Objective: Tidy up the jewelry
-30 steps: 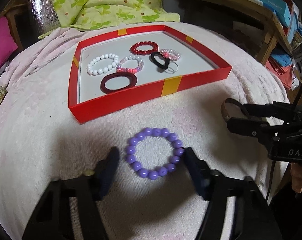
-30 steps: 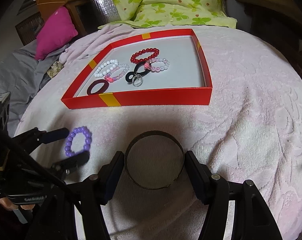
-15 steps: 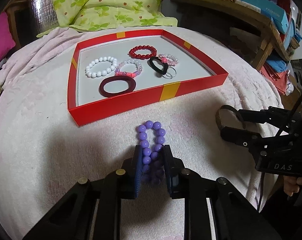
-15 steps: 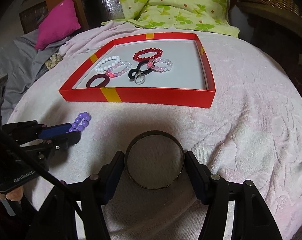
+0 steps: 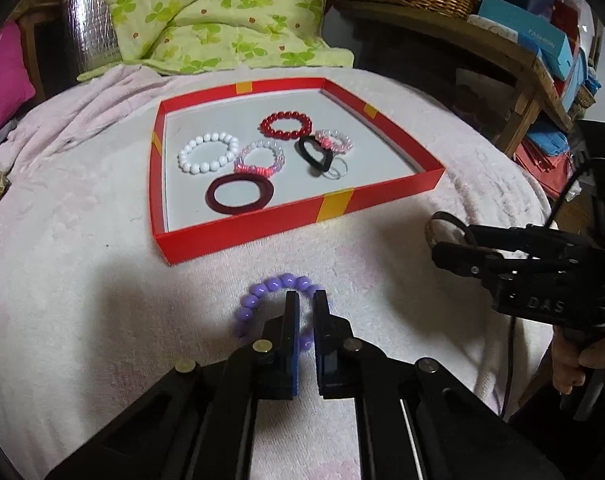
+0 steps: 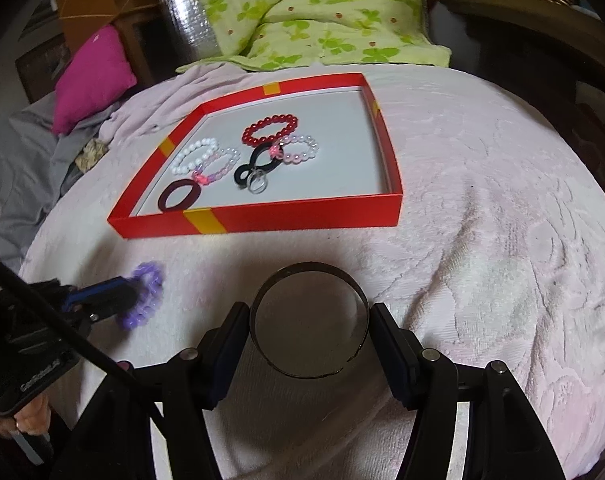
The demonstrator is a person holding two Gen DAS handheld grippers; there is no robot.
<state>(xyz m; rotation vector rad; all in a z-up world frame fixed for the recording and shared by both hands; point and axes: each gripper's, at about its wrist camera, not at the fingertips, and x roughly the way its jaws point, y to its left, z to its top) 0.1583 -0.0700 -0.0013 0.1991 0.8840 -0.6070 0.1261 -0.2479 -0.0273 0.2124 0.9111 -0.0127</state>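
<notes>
A purple bead bracelet [image 5: 262,296] lies on the pink blanket in front of the red tray [image 5: 262,224]. My left gripper [image 5: 306,300] is shut, with the bracelet's right side pinched between its fingers; it also shows in the right wrist view [image 6: 126,292] with the bracelet [image 6: 146,296]. My right gripper [image 6: 308,316] is shut on a dark metal bangle [image 6: 308,276], held just above the blanket; the bangle also shows in the left wrist view [image 5: 442,224]. The tray [image 6: 302,216] holds several bracelets and rings.
The tray holds a white bead bracelet [image 5: 208,152], a red bead bracelet [image 5: 286,124], a dark red ring [image 5: 240,194] and a black band [image 5: 314,154]. A green quilt [image 5: 206,12] lies behind. A wooden shelf [image 5: 502,52] with boxes stands at the right.
My left gripper closed from wide open onto the purple bracelet, first squeezing it flat, then holding one side. My right gripper kept hold of the bangle and drew closer to the tray.
</notes>
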